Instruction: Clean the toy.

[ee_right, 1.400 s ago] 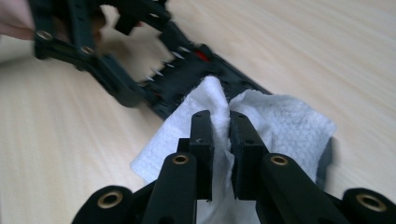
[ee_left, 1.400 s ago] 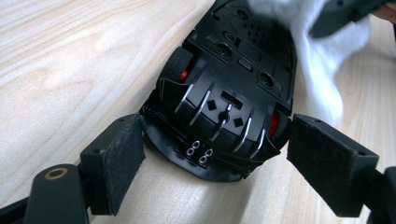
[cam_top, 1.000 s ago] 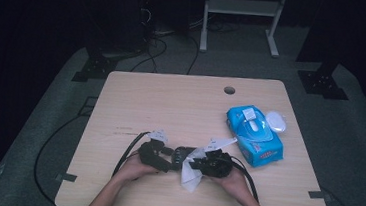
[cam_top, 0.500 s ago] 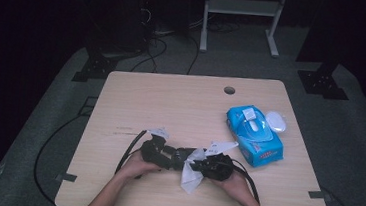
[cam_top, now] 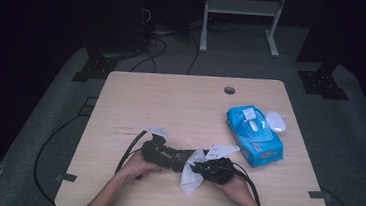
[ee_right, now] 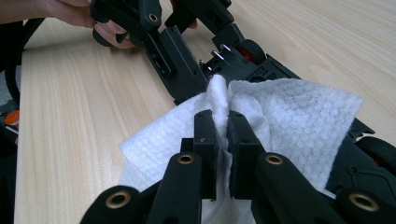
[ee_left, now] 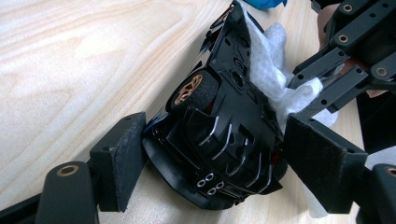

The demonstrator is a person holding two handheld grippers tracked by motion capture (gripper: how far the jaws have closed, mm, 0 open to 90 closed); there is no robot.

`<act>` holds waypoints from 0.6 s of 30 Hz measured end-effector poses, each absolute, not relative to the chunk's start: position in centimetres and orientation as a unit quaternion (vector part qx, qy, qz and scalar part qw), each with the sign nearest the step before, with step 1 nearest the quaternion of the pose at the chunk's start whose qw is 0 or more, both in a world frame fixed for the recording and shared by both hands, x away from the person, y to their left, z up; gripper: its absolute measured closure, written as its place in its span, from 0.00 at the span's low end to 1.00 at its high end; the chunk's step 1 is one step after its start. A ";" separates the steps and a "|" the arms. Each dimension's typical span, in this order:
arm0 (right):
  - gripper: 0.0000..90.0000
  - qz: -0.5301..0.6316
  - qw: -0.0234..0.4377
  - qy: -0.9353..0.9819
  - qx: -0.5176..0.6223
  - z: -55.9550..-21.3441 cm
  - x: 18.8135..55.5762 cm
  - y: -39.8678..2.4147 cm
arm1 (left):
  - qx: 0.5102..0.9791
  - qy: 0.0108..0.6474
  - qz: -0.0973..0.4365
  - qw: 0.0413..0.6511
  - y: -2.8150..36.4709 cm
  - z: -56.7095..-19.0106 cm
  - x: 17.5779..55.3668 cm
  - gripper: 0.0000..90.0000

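A black toy car [ee_left: 219,130] with bronze wheels is tipped with its underside facing me, near the table's front edge [cam_top: 176,158]. My left gripper [ee_left: 210,158] has its pads pressed on the car's tail from both sides. Its jaws have just been closing with the car between them. My right gripper [ee_right: 223,126] is shut on a pinched fold of a white wipe [ee_right: 289,116]. The wipe lies against the car's underside [ee_right: 252,65] and hangs below it [cam_top: 192,176]. In the high view the left gripper [cam_top: 166,154] and right gripper [cam_top: 198,167] meet at the car.
A blue pack of wipes [cam_top: 254,134] lies on the right part of the wooden table [cam_top: 180,108], with a small white oval object [cam_top: 275,121] beside it. A cable hole [cam_top: 229,90] sits near the far edge. Black cables trail off the front edge.
Both hands have stayed almost in place at the car. The wipe has shifted slightly over the car's underside.
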State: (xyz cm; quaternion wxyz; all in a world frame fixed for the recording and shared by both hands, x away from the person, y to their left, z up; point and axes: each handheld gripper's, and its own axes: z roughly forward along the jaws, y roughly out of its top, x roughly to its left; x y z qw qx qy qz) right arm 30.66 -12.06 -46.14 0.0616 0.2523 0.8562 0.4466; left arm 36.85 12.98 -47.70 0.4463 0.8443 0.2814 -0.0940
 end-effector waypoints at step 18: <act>0.93 0.433 0.080 0.864 0.244 -46.4 28.9 -11.9 | 0.868 0.205 0.047 0.449 12.6 -45.6 33.2 0.41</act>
